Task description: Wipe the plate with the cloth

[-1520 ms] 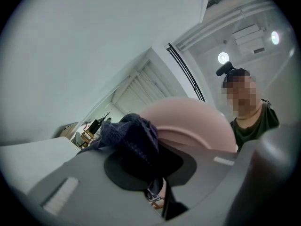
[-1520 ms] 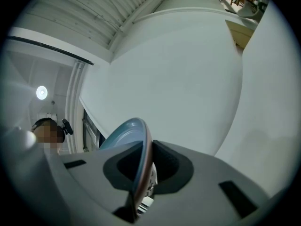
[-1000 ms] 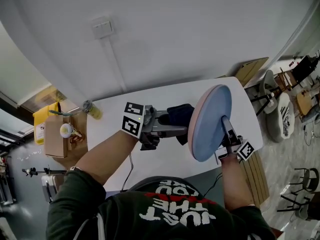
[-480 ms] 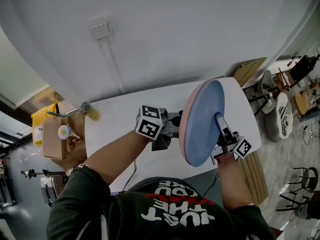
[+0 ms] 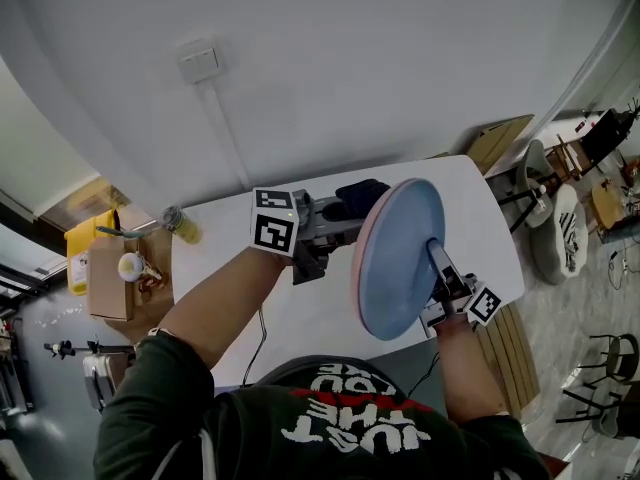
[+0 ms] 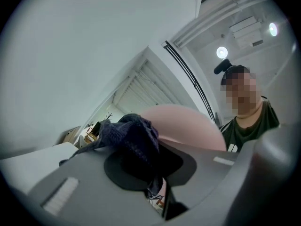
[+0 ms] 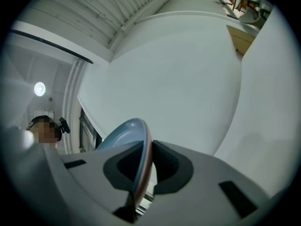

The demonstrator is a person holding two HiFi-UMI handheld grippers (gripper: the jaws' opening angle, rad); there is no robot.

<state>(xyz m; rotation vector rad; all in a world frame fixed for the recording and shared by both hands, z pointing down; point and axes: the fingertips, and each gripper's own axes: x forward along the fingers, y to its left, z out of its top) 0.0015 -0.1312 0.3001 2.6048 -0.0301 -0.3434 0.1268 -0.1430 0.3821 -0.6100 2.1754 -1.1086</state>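
Head view showed the plate [image 5: 398,260] held on edge above the white table [image 5: 482,218], nearly upright, its blue face turned toward the person's right and toward the camera. Its pink underside was turned left. The right gripper [image 5: 440,264] had the plate by its near right rim. In the right gripper view the rim ran straight between the 2 dark pads, which were clamped on it, blue on 1 side and pink on the other.

The dark blue cloth [image 5: 360,197] sat bunched at the plate's far left edge, on the pink side, partly hidden behind the rim. Whether it pressed on the plate could not be told. The left gripper [image 5: 342,226] held it: in the left gripper view the 2 jaws were closed on the knitted wad, which bulged out past the pads, with the pink back of the plate rising just behind it.

Both forearms reached out from a dark green shirt [image 5: 300,428] with white and red print at the near edge. On the table's far left corner lay a yellow bottle [image 5: 184,223]. Left of the table stood an open cardboard box [image 5: 108,274] and a yellow bin [image 5: 88,230]. A pale switch plate [image 5: 200,63] sat on the white wall beyond, and chairs [image 5: 600,378] stood at the right.
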